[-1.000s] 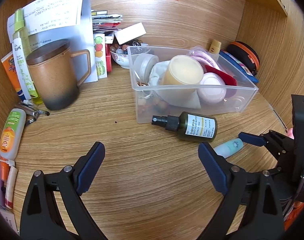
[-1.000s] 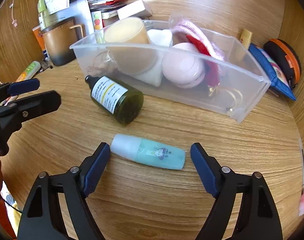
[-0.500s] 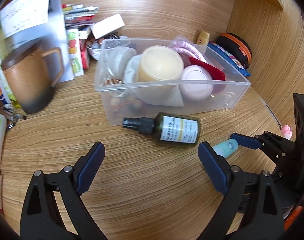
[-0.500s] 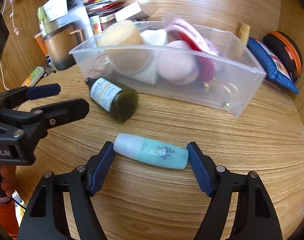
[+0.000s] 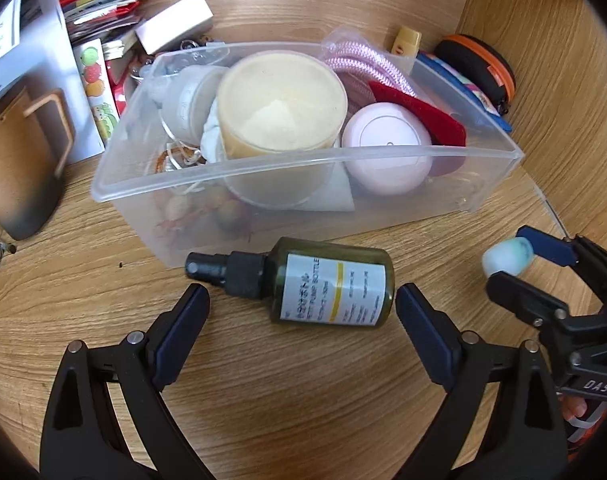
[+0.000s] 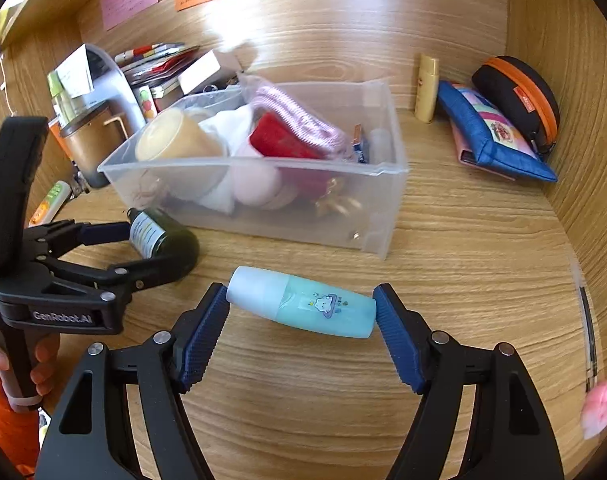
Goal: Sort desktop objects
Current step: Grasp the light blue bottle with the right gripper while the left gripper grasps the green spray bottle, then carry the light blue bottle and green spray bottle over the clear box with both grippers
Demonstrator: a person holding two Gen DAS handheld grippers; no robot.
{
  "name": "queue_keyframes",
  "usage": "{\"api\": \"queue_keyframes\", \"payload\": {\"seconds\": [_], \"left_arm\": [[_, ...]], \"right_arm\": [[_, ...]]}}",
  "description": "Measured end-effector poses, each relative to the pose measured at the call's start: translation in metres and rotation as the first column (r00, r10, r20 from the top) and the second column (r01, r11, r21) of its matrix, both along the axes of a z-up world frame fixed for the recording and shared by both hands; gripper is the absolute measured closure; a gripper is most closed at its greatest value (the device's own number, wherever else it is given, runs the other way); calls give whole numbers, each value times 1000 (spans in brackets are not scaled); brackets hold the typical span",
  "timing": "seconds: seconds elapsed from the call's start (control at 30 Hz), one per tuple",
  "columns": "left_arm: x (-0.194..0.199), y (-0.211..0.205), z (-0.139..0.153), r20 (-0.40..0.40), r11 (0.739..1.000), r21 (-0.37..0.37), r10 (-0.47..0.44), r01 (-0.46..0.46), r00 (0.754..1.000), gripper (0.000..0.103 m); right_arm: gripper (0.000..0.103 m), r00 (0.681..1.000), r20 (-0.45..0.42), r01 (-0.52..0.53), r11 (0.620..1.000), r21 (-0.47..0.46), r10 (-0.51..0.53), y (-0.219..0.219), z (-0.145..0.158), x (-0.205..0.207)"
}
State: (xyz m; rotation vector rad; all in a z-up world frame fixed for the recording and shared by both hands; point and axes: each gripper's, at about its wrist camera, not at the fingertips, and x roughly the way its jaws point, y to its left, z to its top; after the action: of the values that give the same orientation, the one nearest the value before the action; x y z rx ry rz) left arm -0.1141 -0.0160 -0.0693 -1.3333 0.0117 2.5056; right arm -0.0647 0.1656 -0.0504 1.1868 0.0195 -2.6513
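Fingers (image 6: 399, 344) grip teal bottle (image 6: 303, 302), mug (image 5: 15, 168) cropped

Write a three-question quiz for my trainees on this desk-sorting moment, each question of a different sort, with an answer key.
1. True or false: the right gripper has its pads against both ends of the teal bottle.
2. Multiple choice: the dark green spray bottle is A) standing upright in the clear bin, B) lying on the desk in front of the bin, C) lifted by the left gripper.
3. Fill in: the left gripper's jaws are ____ around the spray bottle.

Key: 1 true; 2 B; 3 open, one on each side, not closed on it.
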Motion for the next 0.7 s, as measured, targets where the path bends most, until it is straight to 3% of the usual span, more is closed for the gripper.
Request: {"api": "queue_keyframes", "payload": {"seconds": [0.37,0.47,0.6,0.63,0.7], "left_arm": [[-8,3,-2,-25,999,-6,47,-47,999,8],[-5,2,1,-58,999,-2,50,-50,997,19],[-6,-2,0,-56,999,10,53,-52,997,19],[-7,-1,0,-60,999,6,52,-52,997,25],[-4,1,2,-73,999,1,40,-40,997,25]], "right_arm": [[32,1000,-6,-13,1000,-23,13,13,1,-12],[32,1000,-11,-16,1000,-24,16,15,2,-14],[32,1000,-21,-20,999,-24,20,16,4,-14],[32,999,-26,-21,999,-24,21,16,6,-13],[32,999,-32,-21,999,-24,20,17,7,-12]]}}
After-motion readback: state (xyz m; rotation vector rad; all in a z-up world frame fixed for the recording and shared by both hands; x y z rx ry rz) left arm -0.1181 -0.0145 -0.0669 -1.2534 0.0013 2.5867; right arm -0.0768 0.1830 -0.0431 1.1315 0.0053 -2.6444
